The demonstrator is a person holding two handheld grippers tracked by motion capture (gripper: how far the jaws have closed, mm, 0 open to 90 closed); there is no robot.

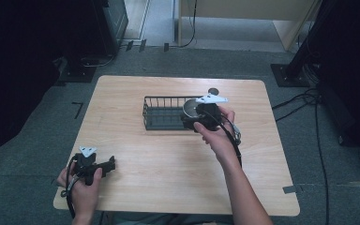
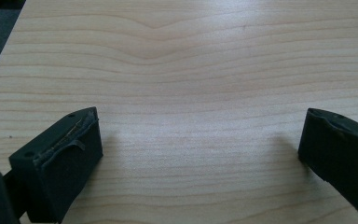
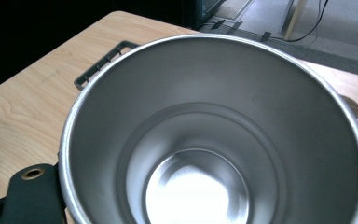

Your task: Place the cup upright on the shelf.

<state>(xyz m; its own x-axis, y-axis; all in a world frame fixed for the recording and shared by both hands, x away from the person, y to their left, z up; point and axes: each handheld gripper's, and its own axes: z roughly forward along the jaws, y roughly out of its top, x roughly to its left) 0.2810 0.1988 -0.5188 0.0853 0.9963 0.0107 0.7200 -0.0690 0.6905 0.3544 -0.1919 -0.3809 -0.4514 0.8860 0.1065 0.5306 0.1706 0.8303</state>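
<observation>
A shiny metal cup (image 1: 191, 108) hangs over the right end of a black wire basket (image 1: 161, 112) at the table's middle. My right gripper (image 1: 196, 117) is shut on the cup. In the right gripper view the cup's empty inside (image 3: 205, 154) faces the camera, and a corner of the basket (image 3: 100, 59) shows behind its rim. My left gripper (image 1: 108, 165) rests low at the table's front left. In the left gripper view it (image 2: 200, 135) stands open over bare wood, with nothing between its jaws.
A small dark round disc (image 1: 213, 91) lies on the light wooden table (image 1: 168, 159) just behind the basket. Grey carpet, cables and black stands surround the table.
</observation>
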